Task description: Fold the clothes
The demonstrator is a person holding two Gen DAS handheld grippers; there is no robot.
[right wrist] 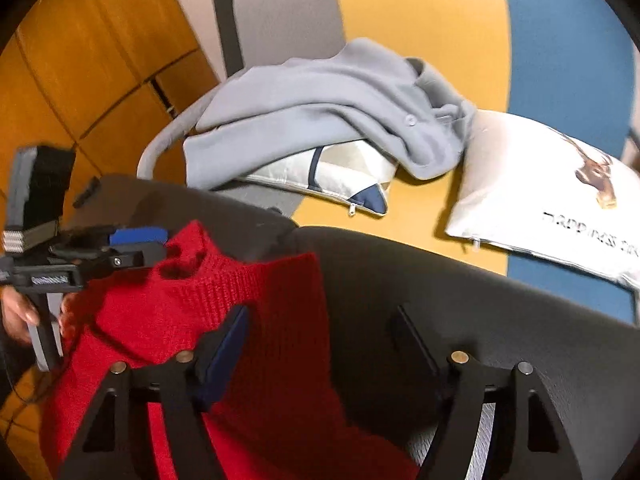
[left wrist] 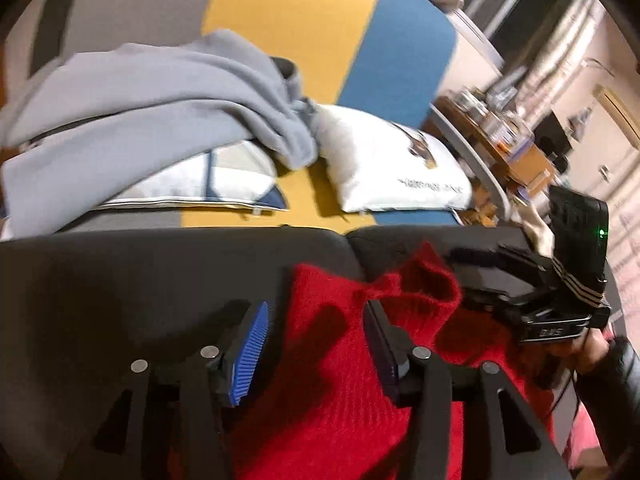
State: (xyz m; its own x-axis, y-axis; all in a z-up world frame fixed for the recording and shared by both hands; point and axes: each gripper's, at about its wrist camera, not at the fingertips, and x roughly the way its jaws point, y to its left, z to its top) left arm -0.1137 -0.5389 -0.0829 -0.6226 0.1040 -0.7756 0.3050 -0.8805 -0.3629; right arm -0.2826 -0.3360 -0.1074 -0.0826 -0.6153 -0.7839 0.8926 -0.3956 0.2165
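Dark surface [left wrist: 120,280], cushions at 12 o'clock: red sweater [left wrist: 340,360] spread for folding; left hand-held gripper [left wrist: 316,344] and right hand-held gripper [right wrist: 320,344] parted, gripping nothing.

Your two wrist views are evenly and warmly lit indoors, with no harsh glare. Both are smeared by motion blur, worst toward the rims, where fisheye bending curves straight lines and dark vignette fills the corners. The red sweater [left wrist: 340,360] looks oversaturated, its knit detail mostly lost. Soft shadows fall from your gripper fingers [left wrist: 248,356] onto it.
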